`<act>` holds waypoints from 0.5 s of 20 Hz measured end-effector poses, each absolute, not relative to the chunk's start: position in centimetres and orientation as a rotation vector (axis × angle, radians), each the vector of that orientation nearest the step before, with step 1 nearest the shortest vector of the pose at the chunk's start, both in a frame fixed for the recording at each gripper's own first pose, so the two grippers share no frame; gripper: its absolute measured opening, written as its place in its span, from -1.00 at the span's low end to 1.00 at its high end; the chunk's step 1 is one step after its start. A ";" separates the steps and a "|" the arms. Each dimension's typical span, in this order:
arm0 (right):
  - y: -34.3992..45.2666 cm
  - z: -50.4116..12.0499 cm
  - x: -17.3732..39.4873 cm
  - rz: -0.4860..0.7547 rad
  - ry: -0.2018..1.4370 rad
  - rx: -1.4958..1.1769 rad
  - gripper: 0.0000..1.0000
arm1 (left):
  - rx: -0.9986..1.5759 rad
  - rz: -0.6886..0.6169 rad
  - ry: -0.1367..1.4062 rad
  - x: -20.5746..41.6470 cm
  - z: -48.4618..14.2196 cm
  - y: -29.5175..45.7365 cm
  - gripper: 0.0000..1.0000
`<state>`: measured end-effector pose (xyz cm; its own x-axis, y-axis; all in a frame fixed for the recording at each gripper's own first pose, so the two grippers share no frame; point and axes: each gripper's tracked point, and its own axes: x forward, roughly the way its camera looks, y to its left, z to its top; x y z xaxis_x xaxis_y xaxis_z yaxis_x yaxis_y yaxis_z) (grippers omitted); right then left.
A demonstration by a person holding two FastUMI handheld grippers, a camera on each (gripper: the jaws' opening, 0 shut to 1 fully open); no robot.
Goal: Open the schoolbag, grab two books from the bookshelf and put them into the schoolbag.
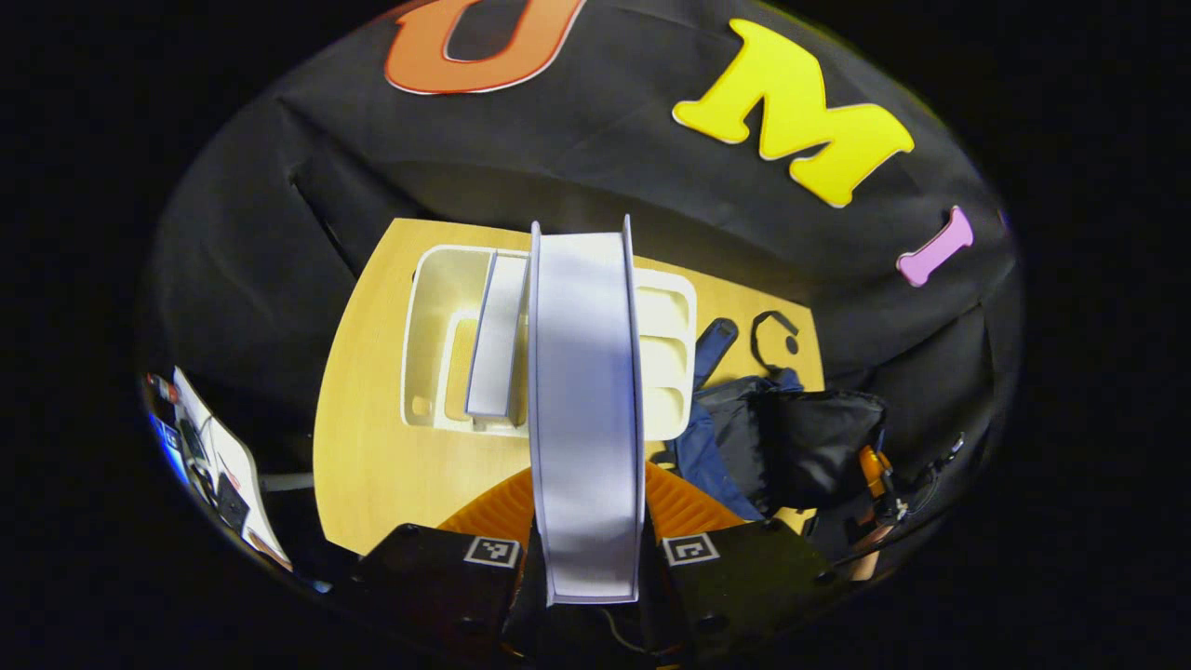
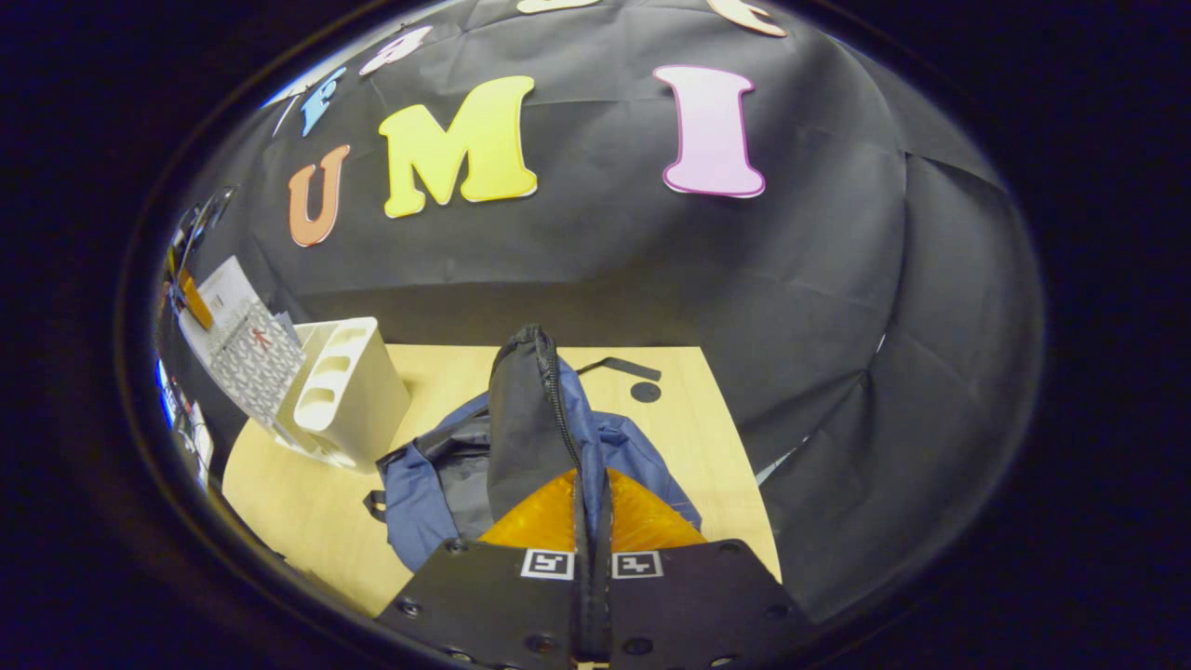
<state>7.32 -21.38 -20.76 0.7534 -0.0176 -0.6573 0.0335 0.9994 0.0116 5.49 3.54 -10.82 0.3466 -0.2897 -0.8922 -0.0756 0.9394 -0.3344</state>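
bookshelf (image 2: 349,395) left of schoolbag (image 2: 521,447) | both on table (image 2: 693,419) (right gripper view)

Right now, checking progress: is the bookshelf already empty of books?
No, one book stands in the bookshelf, while the left gripper holds another.

A light wooden table (image 1: 391,465) fills the middle of the left gripper view. A white bookshelf (image 1: 437,316) sits on it at centre, and a blue-and-black schoolbag (image 1: 791,437) lies at right.
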 end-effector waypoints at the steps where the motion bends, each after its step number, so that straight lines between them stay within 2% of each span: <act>1: -21.2 -20.7 7.3 -0.028 0.719 0.025 -0.99 | -0.404 -0.158 1.198 4.6 -10.2 2.8 -0.17; 3: -21.0 -20.4 7.2 -0.027 0.722 0.019 -0.99 | -0.561 -0.209 1.171 2.9 -9.5 0.6 -0.18; 4: -20.8 -20.3 7.1 -0.027 0.723 0.009 -0.99 | -0.633 -0.243 1.161 2.1 -9.1 -0.8 -0.09; 5: -20.7 -20.3 7.0 -0.025 0.724 -0.002 -0.99 | -0.680 -0.279 1.147 1.6 -9.1 -1.9 -0.18; 10: -20.1 -20.0 6.6 -0.030 0.730 -0.033 -0.99 | -0.753 -0.433 1.093 -1.6 -12.3 -9.4 -0.18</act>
